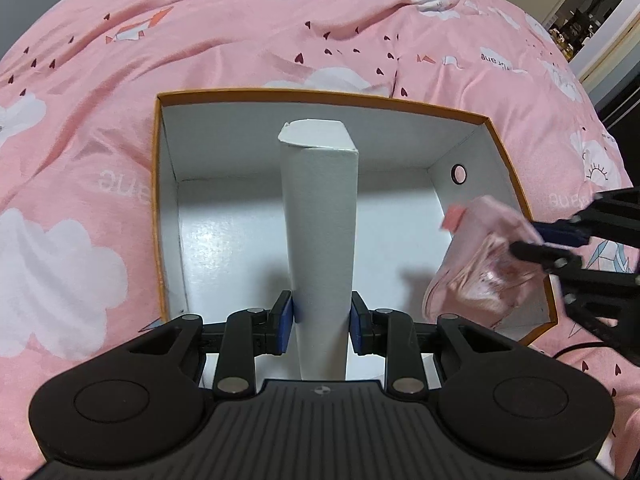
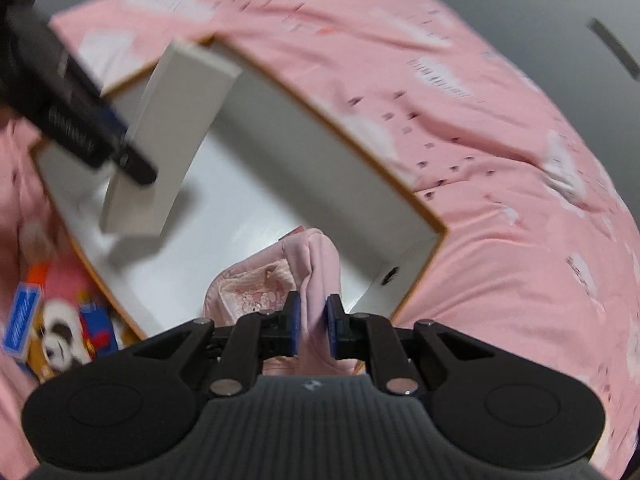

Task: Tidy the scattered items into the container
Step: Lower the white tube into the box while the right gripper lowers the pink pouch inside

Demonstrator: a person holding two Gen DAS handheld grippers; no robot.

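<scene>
An open cardboard box (image 1: 160, 184), orange outside and white inside, lies on a pink bedspread; it also shows in the right wrist view (image 2: 400, 184). My left gripper (image 1: 322, 320) is shut on a long white carton (image 1: 320, 220) and holds it over the box; the carton also shows in the right wrist view (image 2: 168, 128). My right gripper (image 2: 313, 320) is shut on a pink pouch (image 2: 276, 280) with a printed panel, held over the box's near right corner. In the left wrist view the pouch (image 1: 480, 264) hangs at the box's right wall from the right gripper (image 1: 532, 242).
A pink bedspread (image 1: 280, 40) with white clouds surrounds the box. A colourful flat item with a panda picture (image 2: 60, 340) and a blue card lies outside the box's left side. A doorway (image 1: 592, 16) is at the far right.
</scene>
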